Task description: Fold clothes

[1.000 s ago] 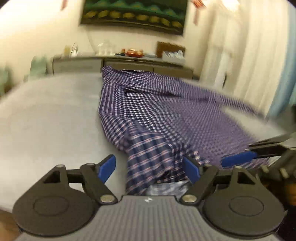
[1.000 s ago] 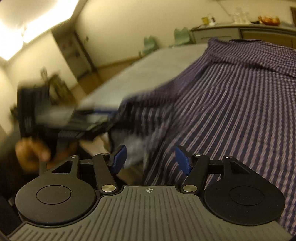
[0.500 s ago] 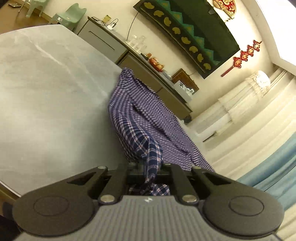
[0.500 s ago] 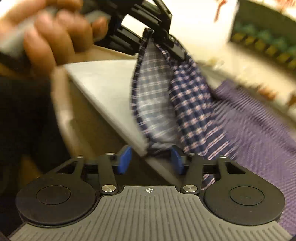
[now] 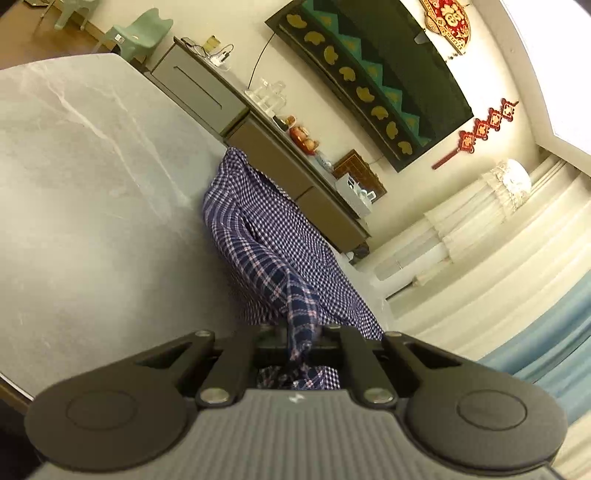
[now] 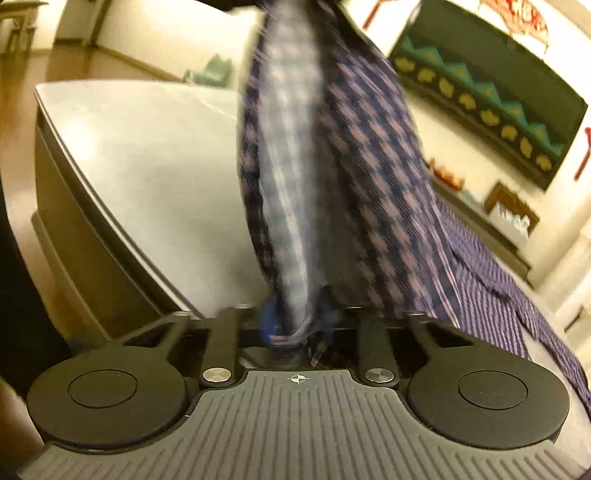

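- The grey marbled table point(image 5: 92, 192) fills the left of the left wrist view; its near edge is cut off by the frame and by the gripper's body
- A pale green chair point(image 5: 138, 31) stands beyond the table's far corner, only its back and seat showing
- On the long sideboard point(image 5: 207, 92) against the wall lie small things: a cable, clear glassware, a red bowl of fruit; a white packet there may carry print, but it is too small to read
- The checked shirt point(image 5: 266, 236), navy with pink and white lines, lies along the table's right side and rises in a twisted strand toward the camera
- The left gripper point(image 5: 299, 339) is pressed together on that strand; its pads are hidden behind the cloth, and a bunch of fabric hangs below the pinch
- A dark wall panel with gold shapes point(image 5: 373, 74), red hanging ornaments and pale curtains fill the right; the ornament's characters cannot be made out
- In the right wrist view the table point(image 6: 147, 166) shows its corner at the left, the floor beyond blurred
- The shirt point(image 6: 332, 155) hangs taut from above the frame, its top cut off and the checks smeared by motion
- The right gripper point(image 6: 293, 321) is closing, its blue pads pinching the shirt's lower hem; the rest of the shirt trails away over the table to the right
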A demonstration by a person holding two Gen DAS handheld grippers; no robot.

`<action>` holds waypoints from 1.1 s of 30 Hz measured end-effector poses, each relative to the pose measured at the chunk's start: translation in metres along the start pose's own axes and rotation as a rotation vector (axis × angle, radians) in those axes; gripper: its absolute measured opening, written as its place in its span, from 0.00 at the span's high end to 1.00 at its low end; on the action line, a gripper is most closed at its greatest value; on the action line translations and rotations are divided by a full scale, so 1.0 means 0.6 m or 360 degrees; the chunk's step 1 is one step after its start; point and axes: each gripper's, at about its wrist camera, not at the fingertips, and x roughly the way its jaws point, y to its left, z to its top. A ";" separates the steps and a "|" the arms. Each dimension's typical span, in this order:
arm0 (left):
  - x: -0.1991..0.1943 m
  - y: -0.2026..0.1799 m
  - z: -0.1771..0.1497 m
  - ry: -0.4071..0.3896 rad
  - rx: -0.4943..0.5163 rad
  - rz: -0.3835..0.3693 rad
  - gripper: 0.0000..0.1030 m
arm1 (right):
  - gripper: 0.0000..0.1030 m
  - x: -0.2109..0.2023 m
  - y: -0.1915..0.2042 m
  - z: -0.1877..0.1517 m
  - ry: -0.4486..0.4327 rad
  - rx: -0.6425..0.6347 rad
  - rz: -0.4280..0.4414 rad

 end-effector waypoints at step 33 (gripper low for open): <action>0.030 -0.034 -0.150 0.0347 0.0800 0.0256 0.54 | 0.79 -0.075 -0.134 -0.127 0.0187 -0.0509 0.0151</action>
